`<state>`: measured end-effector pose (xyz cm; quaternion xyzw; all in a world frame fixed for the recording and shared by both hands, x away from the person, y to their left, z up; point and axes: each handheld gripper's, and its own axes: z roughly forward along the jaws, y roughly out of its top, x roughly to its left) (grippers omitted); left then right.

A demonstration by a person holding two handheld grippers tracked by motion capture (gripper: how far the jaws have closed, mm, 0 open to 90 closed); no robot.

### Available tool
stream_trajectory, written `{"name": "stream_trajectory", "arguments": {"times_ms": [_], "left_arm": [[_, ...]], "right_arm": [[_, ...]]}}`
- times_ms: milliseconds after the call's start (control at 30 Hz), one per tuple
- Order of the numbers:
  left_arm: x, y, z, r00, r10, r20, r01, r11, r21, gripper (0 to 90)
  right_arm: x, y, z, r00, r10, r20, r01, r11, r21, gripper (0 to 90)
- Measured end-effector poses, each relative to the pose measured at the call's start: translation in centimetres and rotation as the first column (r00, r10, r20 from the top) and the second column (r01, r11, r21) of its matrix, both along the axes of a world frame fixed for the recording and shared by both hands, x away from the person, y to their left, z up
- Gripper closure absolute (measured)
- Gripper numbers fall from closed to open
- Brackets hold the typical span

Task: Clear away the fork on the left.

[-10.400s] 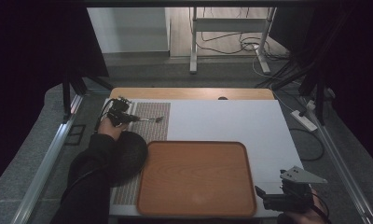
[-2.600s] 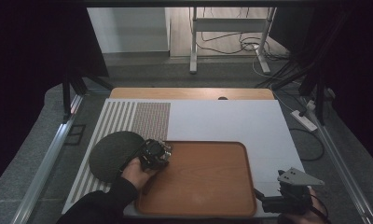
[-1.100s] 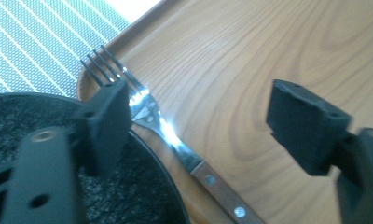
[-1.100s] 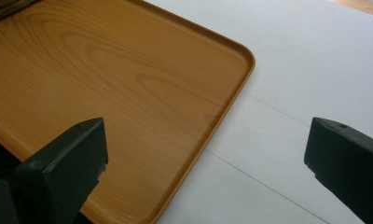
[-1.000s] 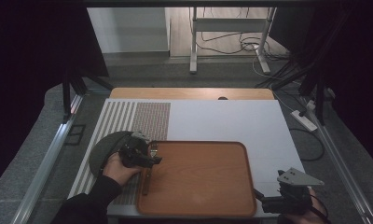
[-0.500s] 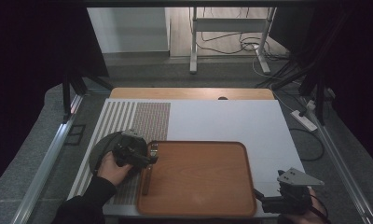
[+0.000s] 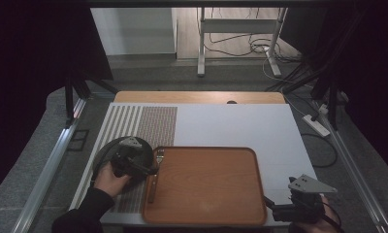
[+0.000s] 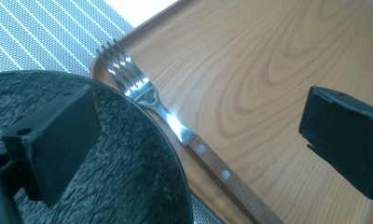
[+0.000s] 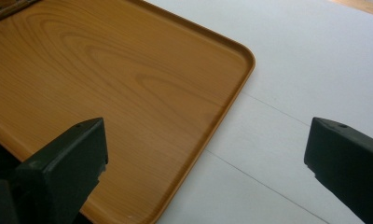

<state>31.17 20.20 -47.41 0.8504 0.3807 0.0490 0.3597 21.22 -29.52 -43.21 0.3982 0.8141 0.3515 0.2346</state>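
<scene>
High view: left gripper [image 7: 146, 168] wide apart over dark plate [image 7: 109, 150], beside fork [image 7: 154, 174]

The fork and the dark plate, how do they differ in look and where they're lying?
The fork is slim, with shiny metal tines and a riveted wooden handle; the dark plate is round, matt and rough-textured. The fork lies along the left edge of the wooden tray; the plate sits beside the tray on the striped mat. Both lie flat, neither gripped.

The shiny steel fork [image 8: 147, 95] had a riveted wooden handle; the round black plate [image 8: 124, 168] looked rough, perhaps stone; the brown wood-grain tray [image 8: 268, 70] was smooth.
</scene>
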Motion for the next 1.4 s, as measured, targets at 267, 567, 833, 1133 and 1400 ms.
{"name": "stream_trajectory", "arguments": {"times_ms": [267, 567, 833, 1133, 1400], "left_arm": [[-0.8, 0.4, 0.3, 0.9997, -0.012, 0.021, 0.011, 0.9999, 0.007, 0.0], [-1.8, 1.5, 0.6, 0.9992, 0.037, 0.016, -0.037, 0.9986, -0.037, 0.0], [-2.5, 2.4, 0.6, 0.9978, 0.065, 0.01, -0.065, 0.9957, -0.067, 0.0], [-3.4, 2.8, 0.6, 0.9976, 0.068, 0.016, -0.067, 0.9959, -0.061, 0.0], [-4.3, 3.3, 0.6, 0.9971, 0.075, 0.015, -0.074, 0.9954, -0.061, 0.0]], "right_arm": [[0.0, 0.0, 0.0, 1.0, 0.0, -0.002, 0.0, 1.0, 0.0, 0.0], [0.0, 0.0, 0.0, 1.0, 0.001, -0.003, -0.001, 1.0, 0.0, 0.0], [0.0, 0.0, 0.0, 1.0, -0.001, -0.005, 0.001, 1.0, 0.0, 0.0], [0.1, -0.1, 0.0, 0.9999, -0.005, -0.012, 0.005, 0.9999, 0.01, 0.0], [0.3, -0.3, 0.0, 0.9996, -0.02, -0.023, 0.02, 0.9995, 0.026, 0.0]]}}
